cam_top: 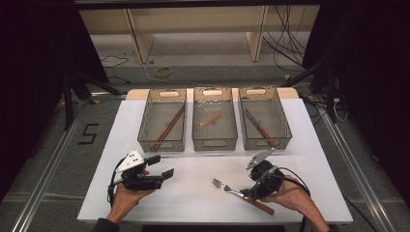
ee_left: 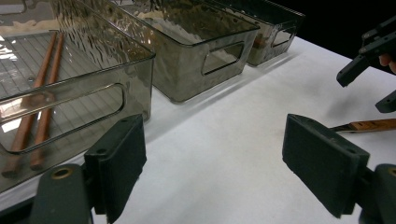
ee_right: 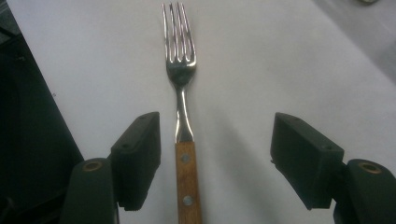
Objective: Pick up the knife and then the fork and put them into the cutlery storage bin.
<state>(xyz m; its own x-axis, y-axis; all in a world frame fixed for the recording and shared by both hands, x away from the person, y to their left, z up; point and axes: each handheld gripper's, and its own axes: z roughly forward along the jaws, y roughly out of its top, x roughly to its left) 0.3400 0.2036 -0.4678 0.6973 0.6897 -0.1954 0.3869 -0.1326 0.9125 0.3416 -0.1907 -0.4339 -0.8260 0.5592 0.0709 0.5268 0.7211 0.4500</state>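
The right gripper [ee_right: 215,161], jaws wide apart, straddles the wooden-handled fork [ee_right: 183,140] lying on the table [ee_right: 261,70] nearer its left jaw; centring before closing should secure the handle. The left gripper [ee_left: 233,172] stands open, empty.

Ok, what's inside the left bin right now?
The left bin holds a pair of brown chopsticks lying lengthwise on its ribbed floor. Their near ends blur behind the tinted front wall in the left gripper view.

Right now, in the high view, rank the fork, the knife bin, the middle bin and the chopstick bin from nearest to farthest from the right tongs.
1. Fork: lying under the right tongs.
2. Knife bin: right of the row.
3. Middle bin: centre.
4. Chopstick bin: far left.
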